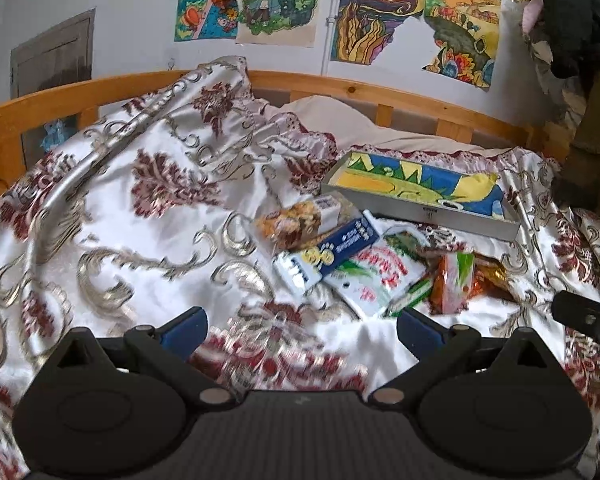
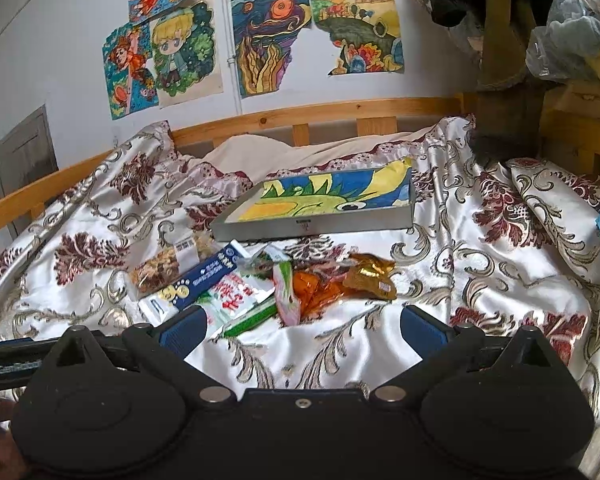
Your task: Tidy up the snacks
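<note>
Several snack packets lie in a heap on the patterned bedspread: a clear bag of brown snacks (image 1: 290,220) (image 2: 158,268), a dark blue box (image 1: 346,246) (image 2: 204,280), a white and green packet (image 1: 374,276) (image 2: 236,294), an orange packet (image 1: 452,284) (image 2: 318,294) and a golden wrapped piece (image 2: 370,276). Behind them sits a shallow grey tray (image 1: 432,212) (image 2: 316,226) lined with a colourful drawing. My left gripper (image 1: 302,326) hovers open just short of the heap. My right gripper (image 2: 302,326) is open too, its left finger beside the white packet.
A wooden bed rail (image 1: 340,88) (image 2: 320,114) runs behind the bedspread, with drawings taped on the wall above. Dark clothing and a plastic bag (image 2: 572,20) hang at the upper right. Part of the other gripper (image 1: 588,320) shows at the left wrist view's right edge.
</note>
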The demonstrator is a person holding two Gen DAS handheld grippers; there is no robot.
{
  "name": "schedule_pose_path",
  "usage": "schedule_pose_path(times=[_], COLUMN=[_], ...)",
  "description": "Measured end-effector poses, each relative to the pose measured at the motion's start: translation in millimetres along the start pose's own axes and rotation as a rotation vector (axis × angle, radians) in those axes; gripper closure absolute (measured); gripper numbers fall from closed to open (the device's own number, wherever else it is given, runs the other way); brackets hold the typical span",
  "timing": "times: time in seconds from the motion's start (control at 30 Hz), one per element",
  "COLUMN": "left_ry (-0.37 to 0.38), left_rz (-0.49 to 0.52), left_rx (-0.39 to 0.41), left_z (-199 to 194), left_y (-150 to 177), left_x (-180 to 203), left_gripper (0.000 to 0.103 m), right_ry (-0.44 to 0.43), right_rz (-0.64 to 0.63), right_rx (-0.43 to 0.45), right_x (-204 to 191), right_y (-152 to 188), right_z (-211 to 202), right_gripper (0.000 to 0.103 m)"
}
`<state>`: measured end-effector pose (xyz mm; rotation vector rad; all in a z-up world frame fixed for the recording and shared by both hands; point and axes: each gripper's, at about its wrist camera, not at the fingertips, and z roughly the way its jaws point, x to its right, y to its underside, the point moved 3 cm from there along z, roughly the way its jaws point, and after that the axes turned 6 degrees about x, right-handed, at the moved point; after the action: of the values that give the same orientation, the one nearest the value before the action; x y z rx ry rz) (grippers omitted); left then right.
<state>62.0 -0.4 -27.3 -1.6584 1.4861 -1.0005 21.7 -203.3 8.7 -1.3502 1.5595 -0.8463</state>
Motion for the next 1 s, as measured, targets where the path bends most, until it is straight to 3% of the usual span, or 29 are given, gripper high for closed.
schedule_pose_path(times=[0.33, 0.6, 0.8, 1.0], left_ry=[0.166, 0.276, 0.32, 0.463], left_rz=[-0.082, 0.021, 0.118, 0.159], left_rx=[-0.004, 0.01, 0.009, -0.02], left_z=[52.8, 98.8, 132.6, 166.2], left_y=[-22.7, -34.2, -39.7, -63.9], left_x=[44.6, 81.3, 83.2, 83.7], left_gripper=[0.0, 0.0, 0.0, 0.0], right_ry=[0.053, 0.047, -0.009, -0.054], right_rz=[-0.064, 0.001, -0.037, -0.071], right_rx=[0.016, -0.036, -0.137, -0.204], right_x=[32.9, 77.3, 89.5, 84.9], right_y=[-38.8, -66.9, -59.1, -40.7], right_z=[17.1, 74.7, 137.4, 167.8], right_gripper=[0.001, 0.001, 0.001, 0.002])
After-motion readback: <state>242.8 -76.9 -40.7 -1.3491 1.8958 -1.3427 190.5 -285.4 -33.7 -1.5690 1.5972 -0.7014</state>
